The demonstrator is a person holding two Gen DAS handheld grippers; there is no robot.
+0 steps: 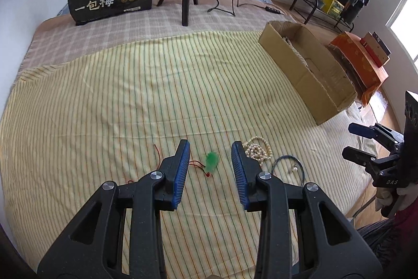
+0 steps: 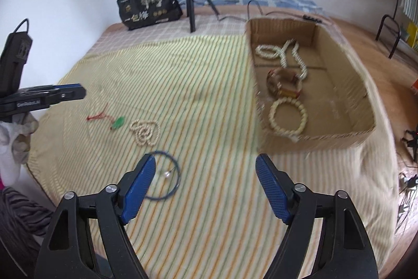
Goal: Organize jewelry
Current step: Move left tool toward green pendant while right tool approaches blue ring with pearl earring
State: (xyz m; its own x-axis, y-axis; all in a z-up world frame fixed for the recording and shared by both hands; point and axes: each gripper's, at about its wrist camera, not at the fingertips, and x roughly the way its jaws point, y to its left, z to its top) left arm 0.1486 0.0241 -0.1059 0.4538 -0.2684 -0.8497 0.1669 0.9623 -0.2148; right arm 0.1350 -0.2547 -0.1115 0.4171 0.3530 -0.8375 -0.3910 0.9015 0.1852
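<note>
Clearly my left gripper (image 1: 210, 156) stood apart over the green pendant (image 1: 212, 160) on the striped cloth (image 1: 130, 101); closing might snag cloth, or its red cord (image 1: 194, 163) slip free. My right gripper (image 2: 205, 173) gaped empty.

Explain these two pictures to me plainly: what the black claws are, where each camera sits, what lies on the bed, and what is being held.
A person holds a two-finger gripper in each hand, with a camera looking along its fingers. One picture is from the left gripper, the other from the right gripper. Both are open and hold nothing. On the striped cloth lie a green pendant on a red cord, a heap of pearl beads and a blue cord loop with a pearl. The cardboard box already holds a white necklace and two bracelets.
</note>
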